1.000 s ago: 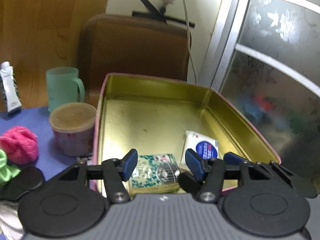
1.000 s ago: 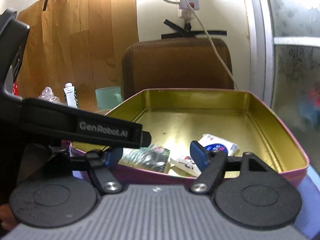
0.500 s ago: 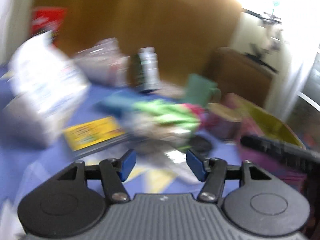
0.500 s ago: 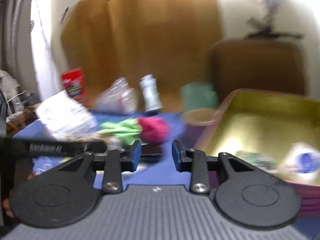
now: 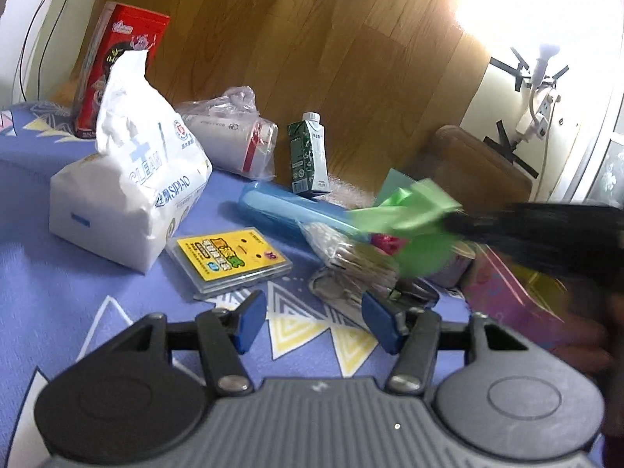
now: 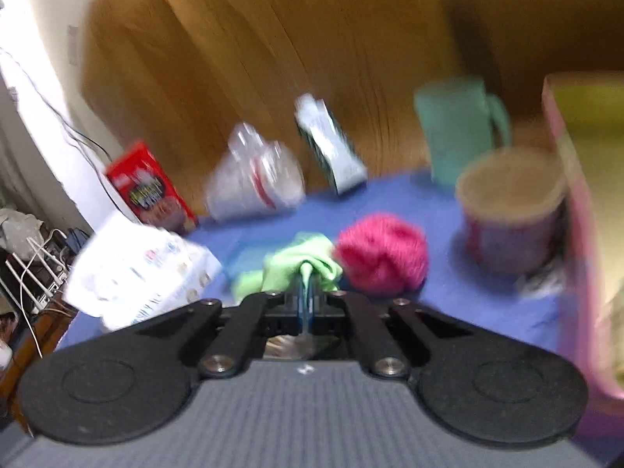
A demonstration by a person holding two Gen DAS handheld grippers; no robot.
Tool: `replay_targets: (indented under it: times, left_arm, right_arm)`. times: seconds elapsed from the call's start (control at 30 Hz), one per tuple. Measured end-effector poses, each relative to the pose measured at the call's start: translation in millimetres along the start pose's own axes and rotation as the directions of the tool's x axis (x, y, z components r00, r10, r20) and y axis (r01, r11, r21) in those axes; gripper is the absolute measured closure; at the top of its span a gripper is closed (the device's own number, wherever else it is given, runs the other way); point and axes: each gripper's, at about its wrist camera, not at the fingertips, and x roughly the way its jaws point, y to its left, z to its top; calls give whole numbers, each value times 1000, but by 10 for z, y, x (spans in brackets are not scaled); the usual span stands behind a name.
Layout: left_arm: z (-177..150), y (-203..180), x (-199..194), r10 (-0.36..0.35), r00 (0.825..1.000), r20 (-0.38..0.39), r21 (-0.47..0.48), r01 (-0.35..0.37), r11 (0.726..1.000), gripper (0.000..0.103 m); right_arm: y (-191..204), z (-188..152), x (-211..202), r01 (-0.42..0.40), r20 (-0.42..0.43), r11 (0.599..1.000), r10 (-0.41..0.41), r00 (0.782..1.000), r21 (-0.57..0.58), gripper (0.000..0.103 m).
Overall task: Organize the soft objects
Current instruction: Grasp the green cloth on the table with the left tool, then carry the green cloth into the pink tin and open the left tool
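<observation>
My right gripper [image 6: 305,301] is shut on a green cloth [image 6: 300,263], which hangs lifted and blurred in the left wrist view [image 5: 413,210]. A pink fluffy ball [image 6: 382,259] lies on the blue tablecloth just right of the cloth. The pink tin with a gold inside [image 6: 585,179] stands at the right edge. My left gripper [image 5: 314,321] is open and empty, low over the tablecloth, in front of a clear plastic packet [image 5: 351,265].
A white tissue pack [image 5: 128,195], a yellow card case [image 5: 230,261], a blue tube [image 5: 288,210], a green carton [image 5: 308,156], a bagged white item [image 5: 234,140] and a red box [image 5: 117,62] lie to the left. A green mug [image 6: 460,128] and a lidded cup [image 6: 511,226] stand beside the tin.
Both grippers swung left, away from the tin, to the cluttered tablecloth. My right gripper closed on the green cloth and lifted it. My left gripper stayed open.
</observation>
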Motion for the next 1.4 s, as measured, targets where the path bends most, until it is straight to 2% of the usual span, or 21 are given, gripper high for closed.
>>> replay_targets:
  times: [0.13,0.23,0.3,0.37,0.43,0.47,0.5,0.57,0.6,0.67,0.7,0.73,0.77,0.8,0.87,0.97,1.03,1.13,1.23,1.33,1.4]
  left_arm:
    - [-24,-43,-87,-88,995,-36,-32,87,996,48]
    - [-73,-213,-85,-200,974,-106,-46,197,979,48]
    - [-117,-407,-44,-244,955,-166,-24,243,970,48]
    - [-164,-617,-4,-268,938,-218,4,276,961,48]
    - [-218,-797,37,-258,929,-266,31,275,961,45]
    - [-243,-868,54,-243,927,-285,46,267,963,45]
    - [-278,-923,64,-230,926,-300,60,259,964,45]
    - [-335,-1008,93,-206,925,-320,82,243,967,46]
    - [-362,-1038,127,-195,923,-333,83,234,969,48]
    - [-403,-1074,216,-190,910,-368,66,230,971,61]
    - [-417,-1096,225,-187,913,-363,70,227,971,64]
    - [-422,-1132,243,-184,910,-371,78,228,971,77]
    - [-420,-1189,260,-193,903,-385,81,241,967,87]
    - [-394,-1229,248,-198,902,-383,89,249,964,88]
    - [-311,-1405,205,-207,909,-361,139,272,952,88]
    - [-140,-1741,190,-266,911,-314,192,335,923,88]
    - [-26,-2026,230,-313,906,-286,233,382,894,88]
    - [53,-2454,417,-354,893,-278,292,429,855,87]
    - [14,-2789,720,-372,885,-281,329,453,829,84]
    - [-83,-3025,1068,-326,901,-286,348,414,841,75]
    - [-147,-3092,1231,-282,911,-299,353,381,855,70]
  right_arm:
    - [96,-277,-779,15,76,989,-4,997,-148,98]
    - [78,-684,-1156,68,53,967,-56,997,-246,98]
    - [60,-949,-1217,95,9,952,-96,995,-292,98]
    - [22,-1114,-1221,76,-47,955,-93,995,-287,94]
    - [-2,-1194,-1191,71,-73,959,-95,993,-276,93]
    - [-5,-1206,-1193,72,-76,957,-97,992,-280,80]
    - [1,-1204,-1173,69,-75,956,-95,993,-286,55]
    - [-6,-1211,-1159,76,-61,951,-98,993,-301,35]
    - [-21,-1221,-1134,77,-61,949,-100,993,-306,35]
    - [-55,-1233,-1021,51,-90,953,-81,993,-298,36]
    - [-78,-1250,-970,40,-100,956,-72,992,-291,41]
    - [-62,-1270,-977,46,-81,952,-73,994,-302,46]
    - [-43,-1272,-974,43,-76,946,-71,995,-320,69]
    - [-32,-1260,-986,48,-66,944,-73,995,-326,83]
    - [-67,-1230,-1042,77,-26,943,-90,996,-324,87]
    - [-159,-1096,-1241,135,92,941,-111,990,-310,88]
    - [-239,-979,-1393,192,187,936,-141,972,-295,88]
    - [-434,-806,-1541,297,294,915,-214,931,-273,88]
    - [-726,-633,-1571,381,320,900,-305,897,-211,88]
    - [-1019,-495,-1483,452,284,878,-398,872,-159,88]
    - [-1210,-450,-1408,516,251,845,-474,844,-140,85]
